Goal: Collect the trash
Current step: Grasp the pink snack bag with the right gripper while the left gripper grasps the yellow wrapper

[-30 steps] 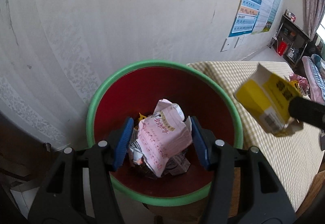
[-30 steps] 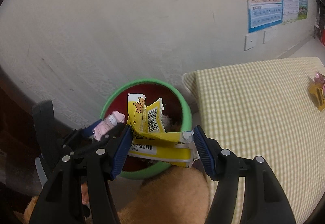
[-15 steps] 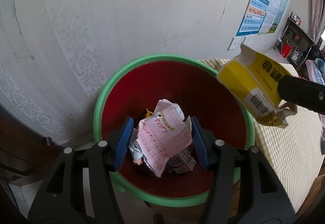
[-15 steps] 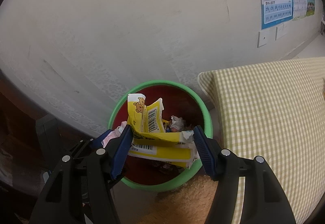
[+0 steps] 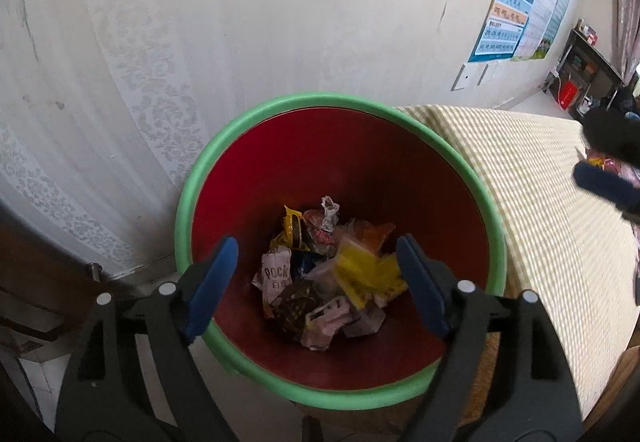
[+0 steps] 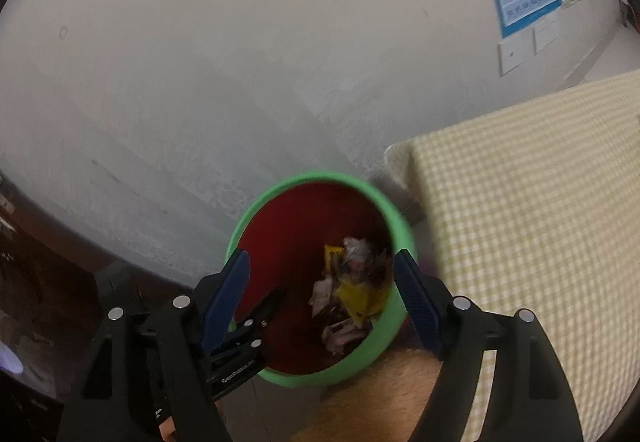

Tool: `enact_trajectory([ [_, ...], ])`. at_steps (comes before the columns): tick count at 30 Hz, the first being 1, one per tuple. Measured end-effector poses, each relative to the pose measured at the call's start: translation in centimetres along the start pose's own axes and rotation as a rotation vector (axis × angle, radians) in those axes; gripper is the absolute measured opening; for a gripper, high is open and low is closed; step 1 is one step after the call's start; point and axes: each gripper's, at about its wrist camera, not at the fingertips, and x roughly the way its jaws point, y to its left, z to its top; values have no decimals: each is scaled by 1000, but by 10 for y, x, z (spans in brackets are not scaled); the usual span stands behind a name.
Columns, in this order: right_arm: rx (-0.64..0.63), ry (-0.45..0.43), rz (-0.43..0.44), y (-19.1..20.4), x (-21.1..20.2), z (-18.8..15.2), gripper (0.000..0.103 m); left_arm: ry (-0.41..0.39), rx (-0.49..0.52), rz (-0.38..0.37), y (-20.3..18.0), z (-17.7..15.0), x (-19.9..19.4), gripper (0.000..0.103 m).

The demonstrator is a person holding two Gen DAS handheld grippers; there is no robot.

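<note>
Both my tongs, left gripper (image 5: 316, 278) and right gripper (image 6: 322, 296), have just sprung open and empty, the pink wrapper (image 5: 326, 318) and what looks like the yellow carton (image 5: 366, 274) now lying in the bin (image 5: 280, 103), so this load is binned.

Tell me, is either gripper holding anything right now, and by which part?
Nothing is held. The left gripper and right gripper have just opened with nothing between their fingers; the yellow carton lies in the bin.

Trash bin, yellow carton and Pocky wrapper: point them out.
Trash bin (image 5: 192, 197): left wrist view, green rim, left side.
Yellow carton (image 5: 362, 274): left wrist view, crumpled yellow face.
Pocky wrapper (image 5: 276, 276): left wrist view, printed lettering.
</note>
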Motion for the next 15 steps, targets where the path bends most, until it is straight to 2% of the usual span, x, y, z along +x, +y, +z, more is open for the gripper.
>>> enact_trajectory([
  [2, -4, -42, -44, -14, -17, 2, 72, 2, 6, 6, -2, 0, 0, 79],
  [4, 8, -86, -127, -43, -37, 7, 72, 1, 6, 16, -2, 0, 0, 79],
  [8, 55, -194, -403, -134, -88, 21, 72, -10, 5, 28, -7, 2, 0, 79],
  [10, 77, -225, -507, -174, -108, 30, 73, -12, 12, 33, -12, 4, 0, 79],
  [13, 97, -214, -691, -246, -136, 53, 76, -8, 18, 26, -22, 7, 2, 79],
  [15, 76, -166, -770, -280, -139, 62, 76, -4, 21, 27, -28, 9, 2, 79],
])
